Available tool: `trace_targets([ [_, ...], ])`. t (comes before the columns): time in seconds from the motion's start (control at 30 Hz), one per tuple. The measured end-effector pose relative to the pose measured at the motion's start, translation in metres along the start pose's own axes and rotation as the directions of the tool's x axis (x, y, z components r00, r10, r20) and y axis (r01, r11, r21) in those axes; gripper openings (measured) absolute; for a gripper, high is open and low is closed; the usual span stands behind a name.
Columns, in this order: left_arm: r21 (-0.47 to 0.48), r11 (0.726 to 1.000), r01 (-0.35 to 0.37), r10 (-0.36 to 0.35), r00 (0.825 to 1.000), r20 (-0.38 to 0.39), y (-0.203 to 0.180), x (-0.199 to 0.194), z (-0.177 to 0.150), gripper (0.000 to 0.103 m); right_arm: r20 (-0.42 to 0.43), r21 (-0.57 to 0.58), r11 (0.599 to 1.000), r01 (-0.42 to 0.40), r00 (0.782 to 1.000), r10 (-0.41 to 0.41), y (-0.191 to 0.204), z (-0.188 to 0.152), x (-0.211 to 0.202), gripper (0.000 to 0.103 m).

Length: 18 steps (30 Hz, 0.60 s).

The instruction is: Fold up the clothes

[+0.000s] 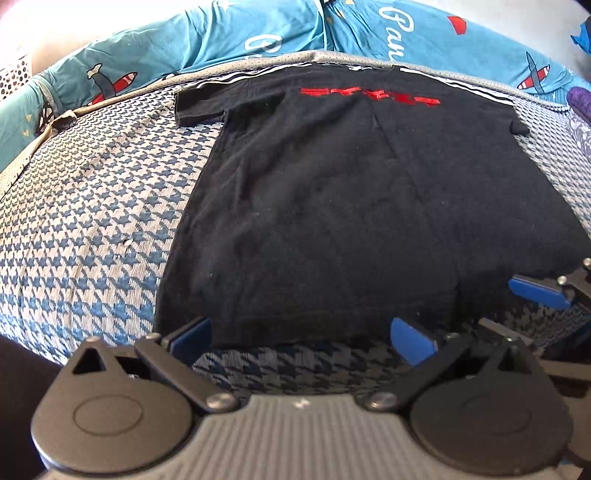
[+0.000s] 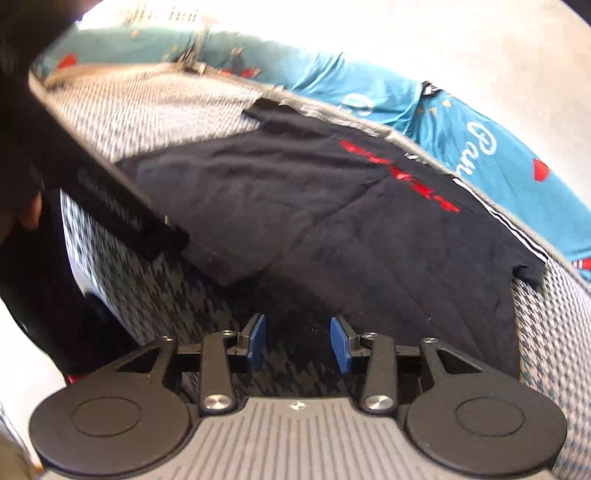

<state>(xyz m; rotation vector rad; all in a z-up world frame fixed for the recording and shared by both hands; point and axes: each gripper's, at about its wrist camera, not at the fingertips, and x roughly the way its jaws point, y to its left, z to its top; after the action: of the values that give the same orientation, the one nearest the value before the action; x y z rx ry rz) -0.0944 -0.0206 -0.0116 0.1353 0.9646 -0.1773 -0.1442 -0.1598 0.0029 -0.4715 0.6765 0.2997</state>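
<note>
A blue-and-white houndstooth mattress cover (image 1: 92, 229) spread across the bed. Grey mesh piping (image 1: 258, 62) ran along its far edge. Beyond that edge lay a teal sheet (image 1: 221, 33) printed with aeroplanes and white script. A white perforated basket (image 1: 13, 75) stood past the far left corner.

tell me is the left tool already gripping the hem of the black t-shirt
No, the left tool is open, its blue pads apart at the hem of the black t-shirt with red lettering.

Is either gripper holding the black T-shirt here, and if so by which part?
Nothing is held. The left gripper is open at the bottom hem of the black T-shirt; the right gripper is open, its fingers empty above the shirt's lower edge.
</note>
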Motion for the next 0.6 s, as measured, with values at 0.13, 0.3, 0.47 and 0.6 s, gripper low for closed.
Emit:
trace_targets([
  [0.13,0.015,1.000,0.006,-0.005,1.000,-0.019,-0.002,0.002,-0.003,0.103,0.006,-0.021,1.000,0.012,1.000,-0.012,0.001,0.000,0.004,0.034],
  [0.3,0.032,0.998,0.047,-0.046,0.999,-0.024,-0.004,0.001,-0.005,0.103,0.043,0.083,0.996,-0.009,0.999,0.005,-0.015,0.006,0.000,0.010],
  [0.47,0.017,0.999,0.039,-0.039,0.999,-0.004,-0.005,0.005,-0.001,0.103,0.083,0.141,0.989,-0.032,0.996,0.020,-0.026,0.014,-0.006,0.009],
  [0.6,0.001,1.000,0.026,-0.026,0.999,0.046,-0.003,0.002,0.007,0.103,0.101,0.186,0.982,-0.044,0.995,0.026,-0.039,0.022,-0.005,0.008],
])
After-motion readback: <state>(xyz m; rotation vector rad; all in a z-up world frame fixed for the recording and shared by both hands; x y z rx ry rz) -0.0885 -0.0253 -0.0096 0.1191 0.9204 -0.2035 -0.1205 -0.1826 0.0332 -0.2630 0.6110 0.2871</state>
